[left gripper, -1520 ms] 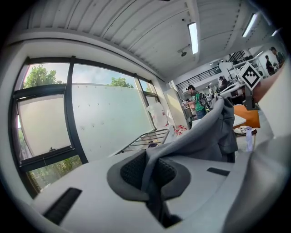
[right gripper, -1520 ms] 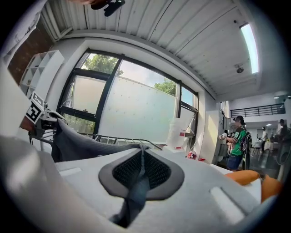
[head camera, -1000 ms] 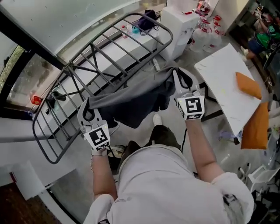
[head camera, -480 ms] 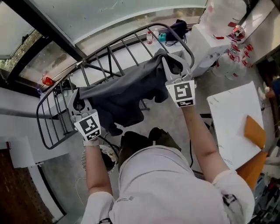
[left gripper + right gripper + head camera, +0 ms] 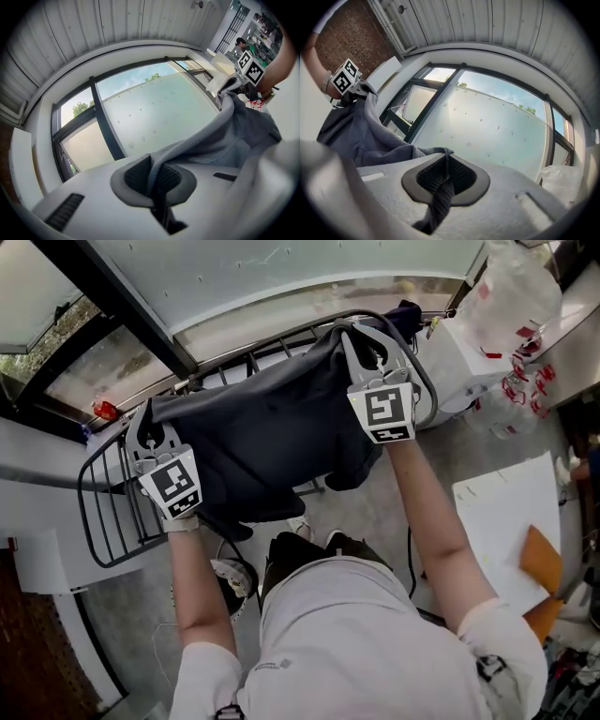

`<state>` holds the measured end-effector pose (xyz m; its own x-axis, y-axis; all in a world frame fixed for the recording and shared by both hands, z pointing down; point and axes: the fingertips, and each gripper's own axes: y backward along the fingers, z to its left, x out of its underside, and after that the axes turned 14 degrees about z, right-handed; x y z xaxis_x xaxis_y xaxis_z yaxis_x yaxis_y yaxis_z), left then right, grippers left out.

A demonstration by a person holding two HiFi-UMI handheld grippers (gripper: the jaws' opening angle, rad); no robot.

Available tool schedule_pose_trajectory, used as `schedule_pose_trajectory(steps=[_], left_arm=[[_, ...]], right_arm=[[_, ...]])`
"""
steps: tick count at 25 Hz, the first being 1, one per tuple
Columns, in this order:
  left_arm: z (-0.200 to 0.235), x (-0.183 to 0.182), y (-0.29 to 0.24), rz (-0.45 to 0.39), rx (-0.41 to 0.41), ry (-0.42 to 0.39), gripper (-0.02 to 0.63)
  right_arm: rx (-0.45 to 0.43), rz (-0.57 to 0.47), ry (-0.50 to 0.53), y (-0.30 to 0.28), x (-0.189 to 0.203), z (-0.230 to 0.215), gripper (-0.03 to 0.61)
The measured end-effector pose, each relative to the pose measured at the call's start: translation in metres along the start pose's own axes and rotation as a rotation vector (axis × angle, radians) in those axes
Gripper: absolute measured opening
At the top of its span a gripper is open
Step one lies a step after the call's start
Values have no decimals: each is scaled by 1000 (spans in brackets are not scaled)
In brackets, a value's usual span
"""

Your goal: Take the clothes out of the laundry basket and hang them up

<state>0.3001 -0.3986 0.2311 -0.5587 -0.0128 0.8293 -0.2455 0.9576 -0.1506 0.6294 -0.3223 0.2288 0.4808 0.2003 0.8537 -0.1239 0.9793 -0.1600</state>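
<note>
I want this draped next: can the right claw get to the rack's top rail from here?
Probably yes. The right claw, shut on the garment, looks right by the curved rail of the rack, nothing between them; the left claw grips the other end.

A dark grey garment (image 5: 272,442) hangs stretched out above the drying rack (image 5: 108,521).

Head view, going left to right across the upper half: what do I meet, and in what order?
red object → left gripper → dark garment → right gripper → white bag
</note>
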Motion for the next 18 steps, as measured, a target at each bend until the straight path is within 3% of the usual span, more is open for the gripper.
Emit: schedule_pose_trajectory(steps=[6,9,13,18], left_arm=[[35,-5,-74,14,-15,17,3],[40,6,-116,62,0,23,3],[27,51,-165,174,52,28,3],[-8,105,-211,267,137,2,3]], right_arm=[[12,-19,-15,-74,-42,-9,23],[-2,14,1,-115,-47,-4,23],[-63,113,44,-166,-22,23,23],[-155,290,47,-219,40,61,23]])
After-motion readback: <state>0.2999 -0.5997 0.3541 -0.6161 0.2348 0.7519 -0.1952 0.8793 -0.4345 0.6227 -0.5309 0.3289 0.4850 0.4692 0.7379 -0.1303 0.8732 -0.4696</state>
